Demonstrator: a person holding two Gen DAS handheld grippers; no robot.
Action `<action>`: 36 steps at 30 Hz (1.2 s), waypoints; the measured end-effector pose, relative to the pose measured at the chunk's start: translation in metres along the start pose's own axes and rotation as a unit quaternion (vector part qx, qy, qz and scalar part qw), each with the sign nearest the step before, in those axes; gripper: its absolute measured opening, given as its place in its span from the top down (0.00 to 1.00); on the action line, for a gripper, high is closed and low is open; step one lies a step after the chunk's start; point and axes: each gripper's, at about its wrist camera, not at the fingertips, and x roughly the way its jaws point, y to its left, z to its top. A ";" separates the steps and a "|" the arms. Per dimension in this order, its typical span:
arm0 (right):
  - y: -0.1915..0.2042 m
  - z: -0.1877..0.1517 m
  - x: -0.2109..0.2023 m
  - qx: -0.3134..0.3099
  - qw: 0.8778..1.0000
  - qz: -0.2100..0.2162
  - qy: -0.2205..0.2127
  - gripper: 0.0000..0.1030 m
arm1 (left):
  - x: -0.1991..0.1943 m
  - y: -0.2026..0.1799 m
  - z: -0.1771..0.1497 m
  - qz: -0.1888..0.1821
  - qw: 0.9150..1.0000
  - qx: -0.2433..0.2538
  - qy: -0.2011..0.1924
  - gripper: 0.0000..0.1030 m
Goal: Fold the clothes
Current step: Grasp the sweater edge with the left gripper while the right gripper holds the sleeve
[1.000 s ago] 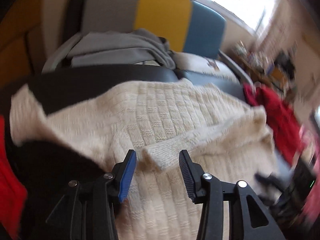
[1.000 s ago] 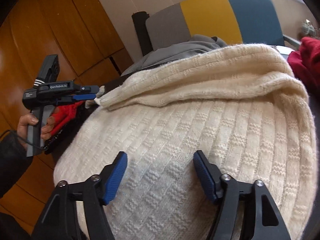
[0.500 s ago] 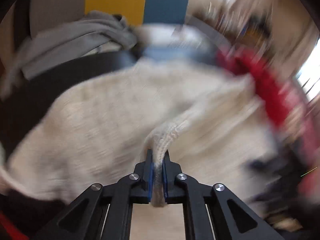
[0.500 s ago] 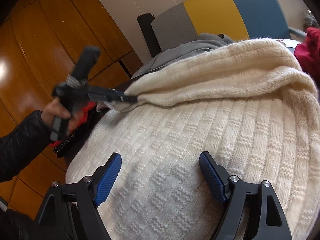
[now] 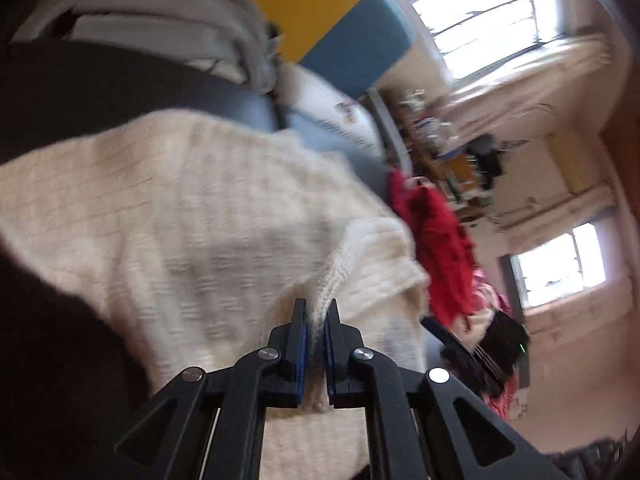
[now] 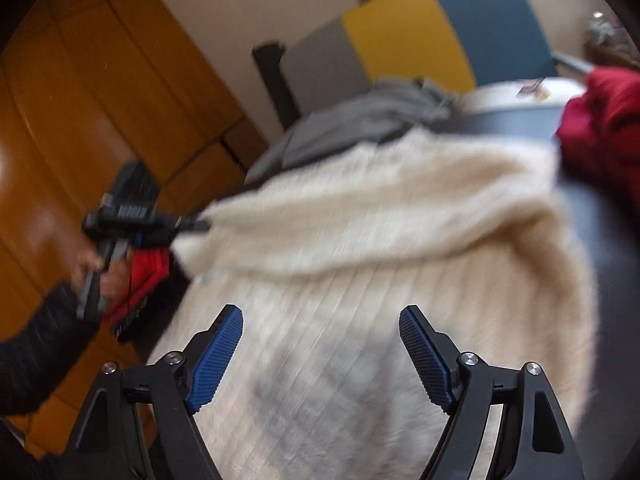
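Note:
A cream knitted sweater [image 5: 192, 216] lies spread over a dark surface. In the left wrist view my left gripper [image 5: 316, 316] is shut on the ribbed cuff of its sleeve [image 5: 332, 280], which runs up and right from the jaws. The right wrist view shows the same sweater [image 6: 360, 264] with its sleeve folded across the top; the left gripper [image 6: 196, 225], held by a hand [image 6: 96, 268], pinches the sleeve end at the left. My right gripper [image 6: 320, 344] hovers open over the sweater's body, with nothing between its fingers.
A grey garment [image 6: 360, 120] lies behind the sweater on a chair with a grey, yellow and blue back [image 6: 420, 28]. Red clothing [image 6: 604, 128] is at the right, another red piece [image 6: 144, 276] at the left. A wooden cabinet [image 6: 100, 112] stands at left.
My left gripper closed on the sleeve cuff and has swung with it, its view rolling toward the windows. The right gripper rose a little and stayed open.

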 end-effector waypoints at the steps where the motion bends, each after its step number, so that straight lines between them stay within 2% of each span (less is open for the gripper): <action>1: -0.010 0.011 -0.012 0.008 1.000 -0.013 -0.017 0.20 | -0.005 -0.012 0.000 -0.012 1.000 0.021 -0.005 0.94; 3: -0.035 0.033 -0.027 0.018 0.997 -0.058 -0.042 0.20 | -0.010 -0.031 -0.001 -0.027 0.998 0.052 -0.010 0.94; 5: -0.071 0.056 -0.031 0.044 0.992 -0.101 -0.054 0.20 | -0.009 -0.047 0.002 -0.026 0.997 0.070 -0.009 0.94; 7: -0.115 0.076 -0.017 0.110 0.987 -0.111 -0.042 0.15 | -0.008 -0.059 0.005 -0.031 0.996 0.080 -0.014 0.94; 10: -0.165 0.093 0.019 0.195 0.974 -0.113 0.003 0.15 | -0.010 -0.074 0.011 -0.044 0.995 0.089 -0.027 0.94; 11: -0.173 0.095 0.030 0.204 0.973 -0.107 0.014 0.18 | -0.014 -0.078 0.014 -0.046 0.994 0.091 -0.033 0.94; 13: -0.178 0.097 0.050 0.210 0.972 -0.102 0.031 0.32 | -0.023 -0.086 0.015 -0.046 0.994 0.092 -0.047 0.94; 14: -0.175 0.100 0.055 0.198 0.974 -0.104 0.028 0.46 | -0.027 -0.088 0.017 -0.045 0.993 0.092 -0.053 0.94; 15: -0.170 0.104 0.056 0.186 0.976 -0.106 0.025 0.70 | -0.030 -0.089 0.020 -0.043 0.993 0.093 -0.058 0.94; 16: -0.165 0.109 0.056 0.175 0.978 -0.109 0.022 0.77 | -0.032 -0.090 0.024 -0.037 0.993 0.095 -0.062 0.94; 18: -0.149 0.121 0.051 0.136 0.983 -0.121 0.002 0.84 | -0.031 -0.085 0.036 -0.022 0.993 0.093 -0.068 0.94; 20: -0.140 0.134 0.040 0.086 0.983 -0.159 -0.023 0.84 | -0.015 -0.069 0.055 0.014 0.995 0.074 -0.060 0.94; 23: -0.146 0.144 0.048 0.050 0.971 -0.235 0.002 0.84 | 0.024 -0.025 0.085 0.076 0.997 0.018 -0.019 0.94; 24: -0.152 0.145 0.052 0.050 0.968 -0.246 0.010 0.82 | 0.039 -0.006 0.093 0.099 0.995 -0.006 -0.001 0.94; 26: -0.166 0.143 0.053 0.079 0.971 -0.225 0.020 0.81 | 0.065 0.030 0.103 0.126 0.990 -0.047 0.035 0.94; 27: -0.170 0.141 0.048 0.095 0.970 -0.224 0.018 0.75 | 0.071 0.043 0.104 0.144 0.987 -0.060 0.035 0.93; 29: -0.167 0.134 0.033 0.106 0.974 -0.200 0.002 0.68 | 0.074 0.063 0.103 0.136 0.986 -0.094 0.034 0.87; 30: -0.162 0.130 0.025 0.107 0.977 -0.183 -0.005 0.66 | 0.072 0.070 0.101 0.116 0.987 -0.108 0.029 0.84; 32: -0.148 0.114 0.013 0.082 0.983 -0.161 0.004 0.61 | 0.063 0.079 0.097 0.093 0.988 -0.122 0.017 0.79; 34: -0.129 0.092 0.000 0.051 0.989 -0.140 0.016 0.52 | 0.052 0.086 0.092 0.081 0.988 -0.133 0.004 0.74; 36: -0.106 0.070 -0.006 0.010 0.990 -0.136 0.034 0.40 | 0.039 0.093 0.086 0.077 0.986 -0.147 -0.012 0.68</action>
